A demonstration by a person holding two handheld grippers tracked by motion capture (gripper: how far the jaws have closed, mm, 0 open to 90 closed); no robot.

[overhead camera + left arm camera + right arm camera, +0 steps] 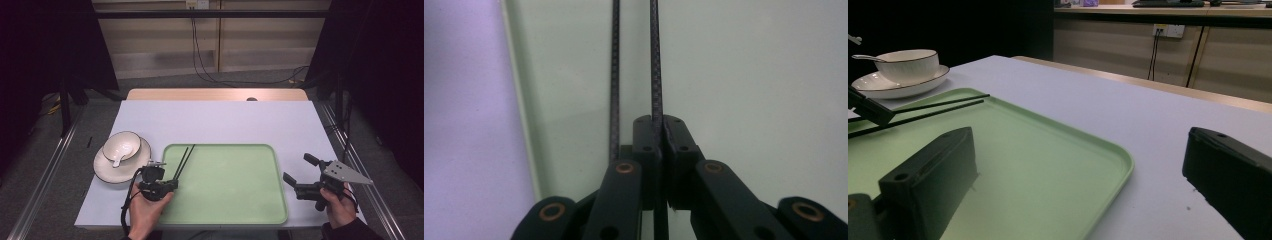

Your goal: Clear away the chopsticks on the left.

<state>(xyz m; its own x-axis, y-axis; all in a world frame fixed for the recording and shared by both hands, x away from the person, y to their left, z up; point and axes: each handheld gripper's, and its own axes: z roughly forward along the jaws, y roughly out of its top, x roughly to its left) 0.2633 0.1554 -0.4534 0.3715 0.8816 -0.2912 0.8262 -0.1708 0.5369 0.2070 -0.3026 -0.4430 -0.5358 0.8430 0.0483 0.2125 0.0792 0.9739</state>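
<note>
Two thin black chopsticks [184,160] slant over the left part of a pale green tray [235,200], their far ends near its back rim. My left gripper [172,184] is at their near ends. In the left gripper view it [663,125] is shut on one chopstick [656,60], while the other chopstick [614,75] runs just outside the left pad. My right gripper [298,168] is held open at the tray's right edge with nothing between its pads. In the right gripper view the right gripper [1083,150] looks across the tray [1048,150] at the chopsticks [938,105].
A white bowl [121,146] with a dark rim sits on a matching plate [107,172] left of the tray, with a white spoon [117,161] in it. The pale table [220,120] runs far behind the tray. Metal rails flank the table on both sides.
</note>
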